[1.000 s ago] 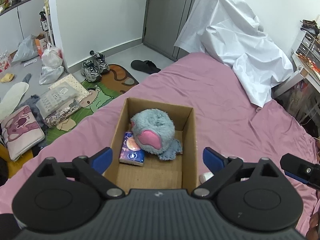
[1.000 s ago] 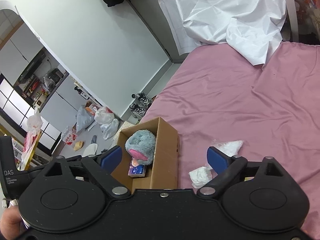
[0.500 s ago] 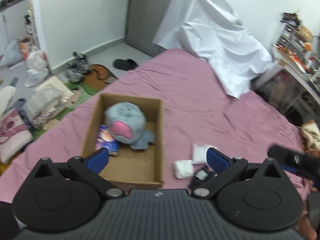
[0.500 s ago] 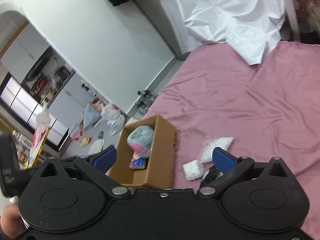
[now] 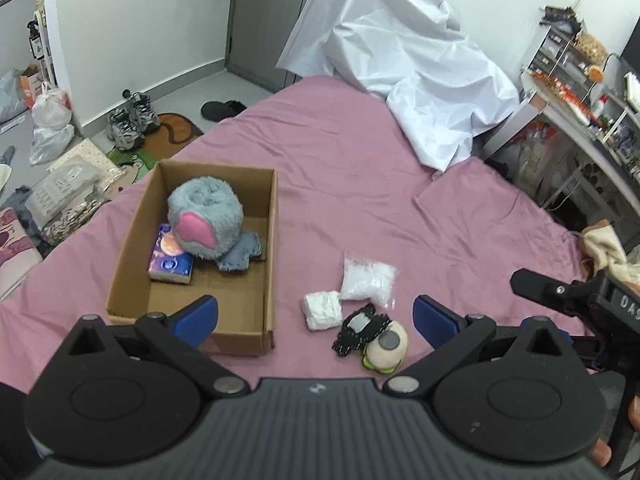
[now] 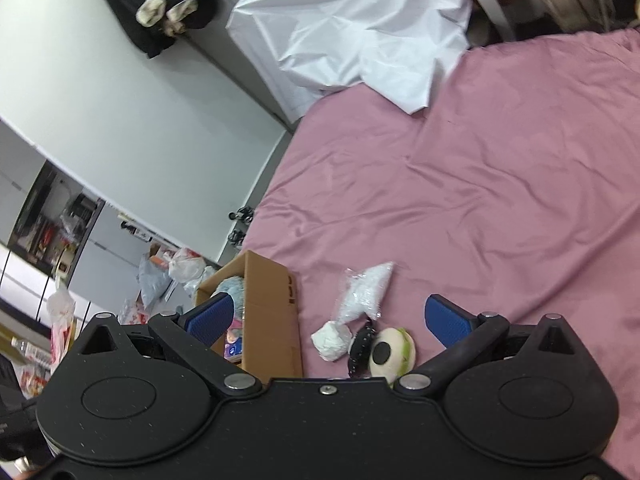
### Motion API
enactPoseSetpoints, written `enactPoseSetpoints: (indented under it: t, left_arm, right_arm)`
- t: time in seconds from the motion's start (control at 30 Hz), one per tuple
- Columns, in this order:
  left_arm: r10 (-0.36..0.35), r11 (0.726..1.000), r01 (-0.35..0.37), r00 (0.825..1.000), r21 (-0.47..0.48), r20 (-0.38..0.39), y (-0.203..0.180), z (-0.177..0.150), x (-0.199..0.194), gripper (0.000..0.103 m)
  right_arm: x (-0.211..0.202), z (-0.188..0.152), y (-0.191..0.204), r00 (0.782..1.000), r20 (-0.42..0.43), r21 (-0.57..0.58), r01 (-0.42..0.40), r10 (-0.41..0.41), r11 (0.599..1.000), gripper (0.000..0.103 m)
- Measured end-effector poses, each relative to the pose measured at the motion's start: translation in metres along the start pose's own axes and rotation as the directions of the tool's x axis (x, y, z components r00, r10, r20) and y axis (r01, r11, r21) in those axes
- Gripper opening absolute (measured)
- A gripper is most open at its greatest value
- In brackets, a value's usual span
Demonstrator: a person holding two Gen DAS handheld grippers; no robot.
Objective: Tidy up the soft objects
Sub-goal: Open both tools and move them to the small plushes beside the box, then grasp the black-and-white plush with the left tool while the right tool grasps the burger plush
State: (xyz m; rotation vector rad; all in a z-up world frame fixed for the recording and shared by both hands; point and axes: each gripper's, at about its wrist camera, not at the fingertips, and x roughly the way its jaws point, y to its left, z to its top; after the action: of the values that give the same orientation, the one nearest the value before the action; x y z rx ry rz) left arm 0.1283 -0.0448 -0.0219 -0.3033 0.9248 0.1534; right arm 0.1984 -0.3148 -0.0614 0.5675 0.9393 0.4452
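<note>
An open cardboard box (image 5: pixel 270 240) (image 6: pixel 276 300) sits on the pink bed and holds a grey-blue plush (image 5: pixel 206 220) (image 6: pixel 232 286) and a blue tissue pack (image 5: pixel 170 260). To its right on the sheet lie a clear bag of white filling (image 5: pixel 368 276) (image 6: pixel 366 290), a white wad (image 5: pixel 322 310) (image 6: pixel 332 340), a black patch (image 5: pixel 360 330) (image 6: pixel 360 346) and a cream round plush (image 5: pixel 388 346) (image 6: pixel 392 354). My left gripper (image 5: pixel 316 316) is open and empty above these. My right gripper (image 6: pixel 328 320) is open and empty above them too.
A crumpled white sheet (image 5: pixel 392 68) covers the far end of the bed. The pink bedsheet (image 5: pixel 360 168) stretches between. Shoes (image 5: pixel 128 120), bags and a mat lie on the floor left of the bed. A cluttered shelf (image 5: pixel 580 92) stands at right.
Both grippers have swung right and pulled back: the box has slid left in view, and the loose items on the sheet now lie between the fingers.
</note>
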Motion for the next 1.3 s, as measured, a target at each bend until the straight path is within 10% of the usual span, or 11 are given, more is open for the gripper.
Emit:
enactPoseSetpoints:
  t: [0.67,1.3]
  left_arm:
    - [-0.001,0.999,0.000,1.000,0.052,0.013,-0.030,-0.031,0.029,0.099]
    - [-0.051,0.997,0.052,0.999,0.062,-0.010,-0.039,-0.062,0.083,0.058]
  right_arm:
    - [0.005,-0.034,-0.016,0.991,-0.078,-0.060,0.101,-0.105,0.993,0.080]
    - [0.045,-0.035,-0.040,0.982,-0.173,0.099,0.098,-0.080,0.990,0.052]
